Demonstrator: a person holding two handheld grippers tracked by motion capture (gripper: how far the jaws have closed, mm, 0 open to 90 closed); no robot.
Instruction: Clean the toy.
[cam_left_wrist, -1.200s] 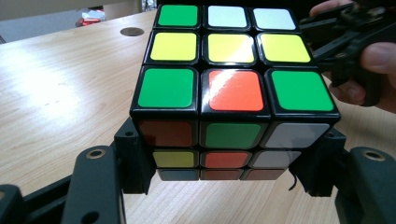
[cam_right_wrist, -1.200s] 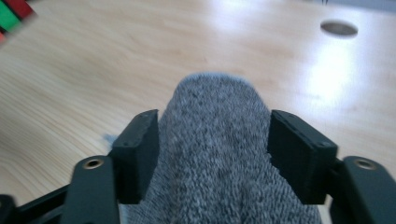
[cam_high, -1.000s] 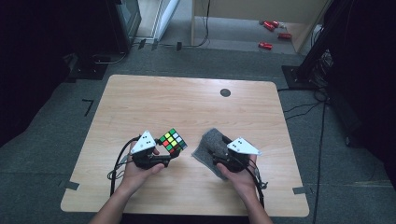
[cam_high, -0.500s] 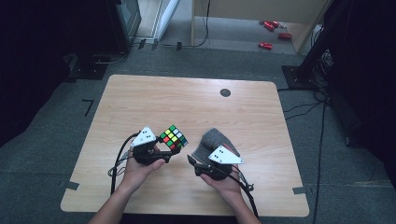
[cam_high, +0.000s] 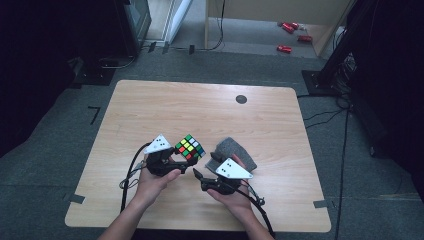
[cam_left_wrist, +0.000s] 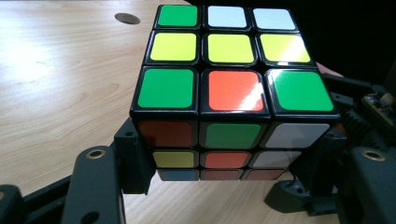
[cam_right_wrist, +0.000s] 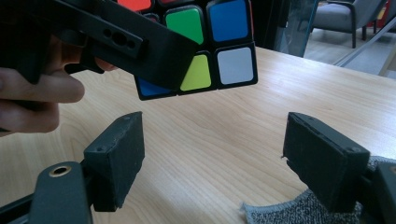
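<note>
Holding the multicoloured plastic puzzle cube (cam_high: 190, 147) pinched aloft in the left gripper (cam_high: 184, 164), presumably for wiping; right gripper (cam_high: 196, 174) just beside, jaws just opened and empty, grey cloth (cam_high: 235, 150) behind.

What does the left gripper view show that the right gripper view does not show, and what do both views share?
Left gripper view: the cube's top face with green, white, yellow and orange stickers, and a dark round mark on the far tabletop.

Right gripper view: the right tongs open over bare wood, a grey cloth at the bottom edge, the hand with the left tongs seen from outside, and a chair beyond the table.

Both share: the cube clamped in the left tongs, and the wooden table.
</note>
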